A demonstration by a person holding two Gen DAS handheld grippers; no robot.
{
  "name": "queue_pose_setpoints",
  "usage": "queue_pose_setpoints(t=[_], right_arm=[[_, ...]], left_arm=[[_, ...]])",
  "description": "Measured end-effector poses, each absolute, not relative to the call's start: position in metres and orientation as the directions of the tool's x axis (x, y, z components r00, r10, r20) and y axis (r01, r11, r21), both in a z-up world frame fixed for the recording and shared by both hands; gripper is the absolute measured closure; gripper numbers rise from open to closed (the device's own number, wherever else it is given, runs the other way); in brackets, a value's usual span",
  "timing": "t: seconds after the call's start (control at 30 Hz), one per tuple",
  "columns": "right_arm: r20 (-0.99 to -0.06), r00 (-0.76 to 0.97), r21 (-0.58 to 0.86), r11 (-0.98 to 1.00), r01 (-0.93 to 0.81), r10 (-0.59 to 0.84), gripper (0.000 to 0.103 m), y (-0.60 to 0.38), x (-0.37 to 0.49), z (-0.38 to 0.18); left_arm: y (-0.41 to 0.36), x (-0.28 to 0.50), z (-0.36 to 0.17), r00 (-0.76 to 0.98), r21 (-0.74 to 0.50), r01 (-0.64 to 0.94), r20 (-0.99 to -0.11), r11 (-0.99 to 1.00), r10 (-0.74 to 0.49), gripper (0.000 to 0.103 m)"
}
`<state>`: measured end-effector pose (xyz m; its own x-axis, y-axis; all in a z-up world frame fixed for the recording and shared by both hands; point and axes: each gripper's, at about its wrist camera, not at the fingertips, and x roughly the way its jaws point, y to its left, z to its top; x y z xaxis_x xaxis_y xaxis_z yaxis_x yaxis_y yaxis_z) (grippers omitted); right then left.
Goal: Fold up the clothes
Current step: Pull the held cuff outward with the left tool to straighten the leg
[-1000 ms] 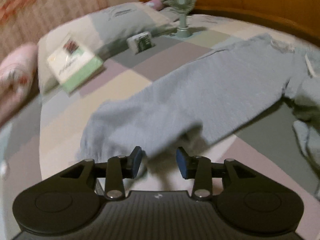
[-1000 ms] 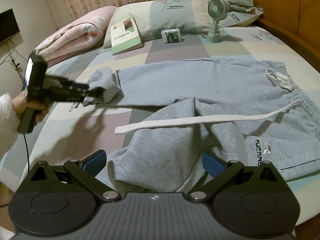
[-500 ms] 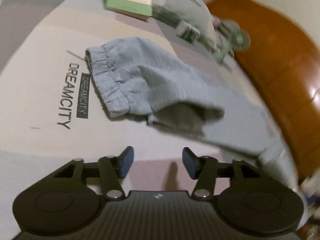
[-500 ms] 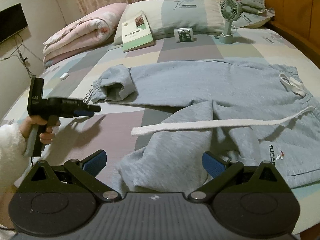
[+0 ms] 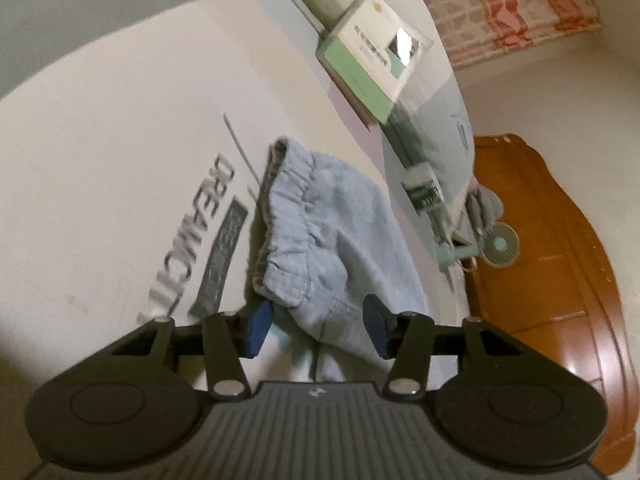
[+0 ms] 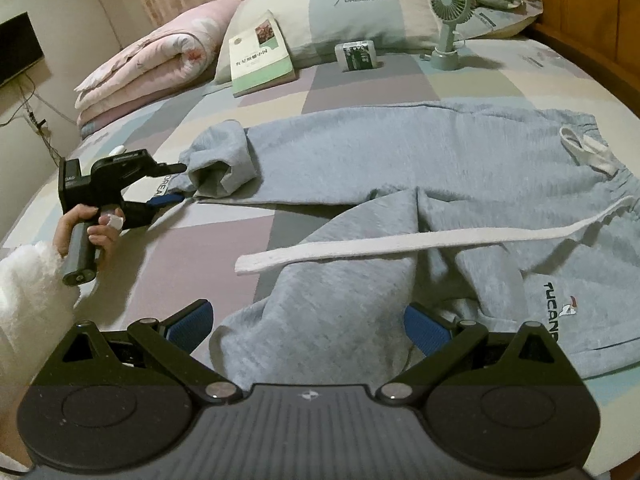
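Right gripper (image 6: 308, 330): nearest the lens, blue pads spread wide and gripping nothing; the near trouser leg lies between and just ahead of them.
Sweatpants (image 6: 400, 184): light grey-blue joggers spread across the patchwork bedsheet (image 6: 224, 236), waistband to the right, a "TUCANO"-style logo near the hip; a white drawstring (image 6: 400, 244) trails leftward over the near leg.
Left gripper (image 6: 172, 184): held in a hand (image 6: 90, 232) with a fluffy white sleeve, at the far leg's folded-back cuff (image 5: 296, 248); the jaws are narrowing, the cuff's edge sits between the blue pads, which do not yet press it.
Cuff: doubled over on itself, lying beside the "DREAMCITY" print on the sheet.
Book (image 6: 258, 54): green-and-white cover, leaning against the pillow (image 6: 360, 12).
Small green pack (image 6: 357, 54): standing in front of the pillow.
Desk fan (image 6: 450, 16): pale green, upright near the wooden headboard (image 5: 560, 280).
Rolled quilt (image 6: 156, 64): pink, far left beside the pillow.
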<state>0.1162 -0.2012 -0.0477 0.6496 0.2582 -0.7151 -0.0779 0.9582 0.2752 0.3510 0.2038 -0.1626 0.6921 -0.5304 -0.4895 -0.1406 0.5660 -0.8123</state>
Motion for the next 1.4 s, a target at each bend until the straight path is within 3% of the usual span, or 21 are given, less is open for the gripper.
queue_pose_setpoints(t=[0.3, 0.37, 0.43, 0.47, 0.6, 1.03, 1.4], right_arm=[[-0.720, 0.649, 0.265, 0.962, -0.072, 0.247, 0.000, -0.203, 0.119, -0.052], [-0.721, 0.647, 0.270, 0.961, -0.067, 0.248, 0.000, -0.204, 0.120, -0.053], [-0.723, 0.645, 0.270, 0.961, -0.064, 0.246, 0.000, -0.205, 0.121, -0.055], [-0.725, 0.644, 0.269, 0.961, -0.063, 0.245, 0.000, -0.205, 0.122, -0.055], [-0.723, 0.648, 0.259, 0.964, -0.065, 0.238, 0.000, -0.206, 0.122, -0.054], [-0.715, 0.665, 0.244, 0.968, -0.054, 0.217, 0.000, -0.212, 0.126, -0.050], [-0.712, 0.668, 0.236, 0.970, -0.059, 0.214, 0.000, -0.208, 0.130, -0.048]], left_arm=[[0.184, 0.393, -0.147, 0.709, -0.697, -0.244, -0.603, 0.675, -0.366, 0.051], [0.172, 0.396, -0.138, 0.699, -0.621, -0.233, -0.642, 0.749, -0.316, 0.057], [0.160, 0.398, -0.131, 0.691, -0.531, -0.233, -0.680, 0.815, -0.245, 0.074], [0.157, 0.399, -0.129, 0.690, -0.504, -0.229, -0.688, 0.833, -0.227, 0.076], [0.158, 0.402, -0.110, 0.714, -0.448, -0.201, -0.676, 0.871, -0.183, 0.081], [0.192, 0.429, -0.042, 0.774, -0.099, -0.188, -0.628, 0.977, 0.085, 0.082], [0.247, 0.416, -0.008, 0.790, 0.027, -0.271, -0.565, 0.962, 0.238, 0.082]])
